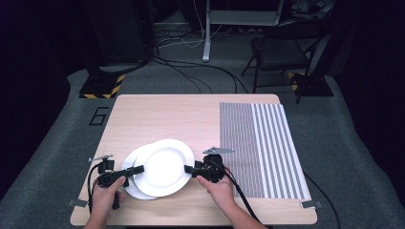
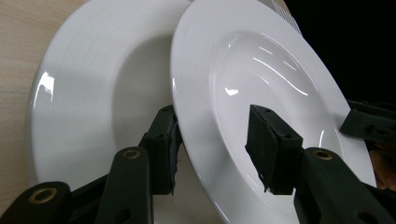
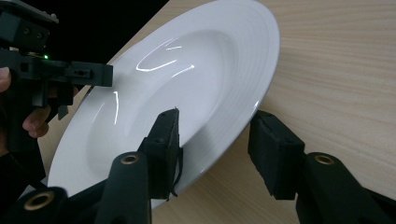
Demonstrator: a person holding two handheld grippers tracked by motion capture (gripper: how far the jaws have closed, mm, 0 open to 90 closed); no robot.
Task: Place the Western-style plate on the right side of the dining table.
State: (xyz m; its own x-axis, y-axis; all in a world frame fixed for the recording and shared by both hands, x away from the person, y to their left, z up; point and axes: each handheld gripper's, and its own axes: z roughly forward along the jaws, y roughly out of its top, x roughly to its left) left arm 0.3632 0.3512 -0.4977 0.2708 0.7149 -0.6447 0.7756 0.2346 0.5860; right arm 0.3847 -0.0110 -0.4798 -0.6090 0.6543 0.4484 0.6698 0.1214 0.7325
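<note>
Two white plates overlap on the near part of the wooden table (image 1: 167,114). The upper plate (image 1: 164,167) (image 2: 261,70) (image 3: 187,84) leans on the lower plate (image 1: 131,183) (image 2: 93,93), which peeks out at its left. My left gripper (image 1: 138,169) (image 2: 212,135) is open, its jaws astride the upper plate's left rim with a gap on the inner side. At the plate's right rim, my right gripper (image 1: 189,168) (image 3: 215,135) is also open: one jaw is over the plate and the other is out over the table. Each gripper view shows the other gripper (image 2: 369,123) (image 3: 60,74) across the plate.
A striped grey-and-white mat (image 1: 260,148) covers the table's right part, just right of my right hand. The table's near edge lies close below both hands. Beyond the table, a folding chair (image 1: 282,47) and cables are on the floor.
</note>
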